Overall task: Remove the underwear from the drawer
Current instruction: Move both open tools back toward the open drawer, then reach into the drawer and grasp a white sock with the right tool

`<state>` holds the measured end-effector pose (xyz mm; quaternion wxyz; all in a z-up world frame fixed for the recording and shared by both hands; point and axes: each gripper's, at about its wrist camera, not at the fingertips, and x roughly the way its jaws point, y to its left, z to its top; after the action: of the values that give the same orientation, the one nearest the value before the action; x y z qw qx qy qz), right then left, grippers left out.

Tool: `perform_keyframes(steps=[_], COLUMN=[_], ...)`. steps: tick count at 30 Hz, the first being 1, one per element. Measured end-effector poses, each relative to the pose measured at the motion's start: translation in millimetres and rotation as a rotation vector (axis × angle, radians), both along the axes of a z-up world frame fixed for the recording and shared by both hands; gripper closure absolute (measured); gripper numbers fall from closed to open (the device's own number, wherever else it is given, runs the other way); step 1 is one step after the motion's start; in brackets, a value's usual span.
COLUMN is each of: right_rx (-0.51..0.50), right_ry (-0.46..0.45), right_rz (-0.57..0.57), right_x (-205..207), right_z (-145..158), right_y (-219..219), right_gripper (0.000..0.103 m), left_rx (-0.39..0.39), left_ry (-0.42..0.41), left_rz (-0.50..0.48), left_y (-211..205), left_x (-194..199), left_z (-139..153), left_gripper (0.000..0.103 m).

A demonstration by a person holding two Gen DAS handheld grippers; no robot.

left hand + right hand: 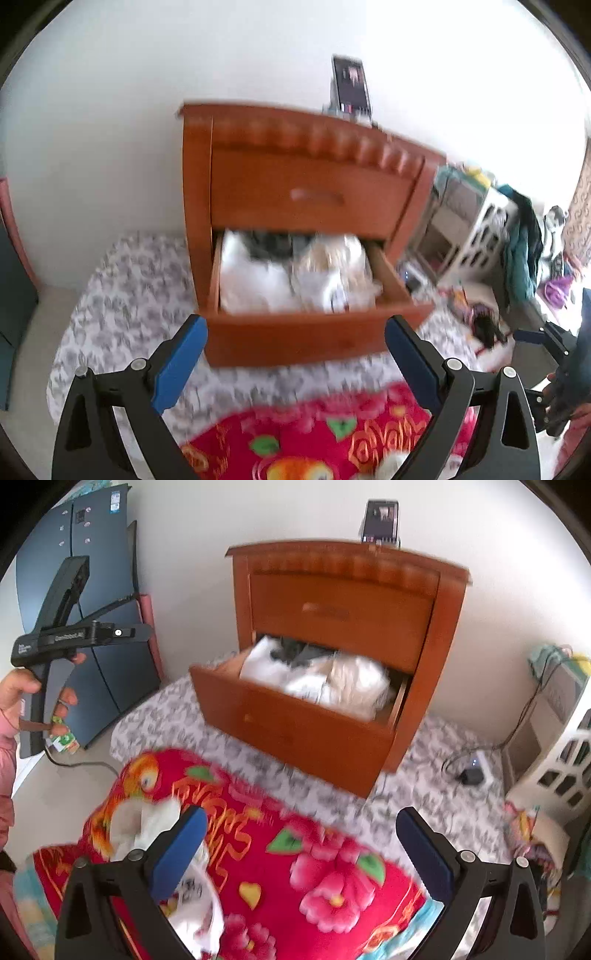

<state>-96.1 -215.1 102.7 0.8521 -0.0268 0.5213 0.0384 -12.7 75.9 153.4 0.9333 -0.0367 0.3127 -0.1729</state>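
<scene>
We hold the left gripper (295, 334) in front of the wooden nightstand (295, 147), its blue fingers (183, 365) spread wide with nothing between them; the lower drawer (314, 332) stands pulled out just beyond the fingertips. The underwear (258, 280) lies in that drawer as a heap of white and pale folded cloth, with something grey at the back (the blur hides finer detail). Our right gripper (301, 843) is also wide open and empty, hovering over a red flowered blanket (314, 867); a bundle of white cloth (147, 823) rests on the blanket beside its left finger. A phone (380, 520) stands upright on the nightstand top; a grey patterned rug (166, 716) lies under the nightstand.
</scene>
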Motion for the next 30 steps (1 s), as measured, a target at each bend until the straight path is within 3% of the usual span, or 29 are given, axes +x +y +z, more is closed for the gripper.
perform_keyframes(steps=[2,5,10,16,25,30], right_rx=[-0.012,-0.033,-0.007,0.063,0.122,0.172], right_ry=[-0.019,-0.043,-0.051,-0.043,-0.015,0.075], right_rz=[-0.004,-0.015,-0.032,-0.060,-0.119,-0.129], right_x=[15,37,72,109,176,210], right_z=[6,11,7,-8,-41,-78], right_y=[-2,-5,-12,-23,-40,-37], right_gripper=[0.000,0.000,0.000,0.000,0.000,0.000], left_rx=[0.008,0.002,-0.008,-0.074,-0.017,-0.061], left_ry=[-0.036,-0.018,-0.011,0.002,0.176,0.302], left_rz=[-0.002,-0.025,-0.023,0.032,0.041,0.067], left_y=[-2,-5,-7,5,-7,-8], left_x=[7,19,38,75,136,171], left_z=[7,8,2,1,-32,-63], left_gripper=[0.006,0.006,0.006,0.006,0.006,0.006])
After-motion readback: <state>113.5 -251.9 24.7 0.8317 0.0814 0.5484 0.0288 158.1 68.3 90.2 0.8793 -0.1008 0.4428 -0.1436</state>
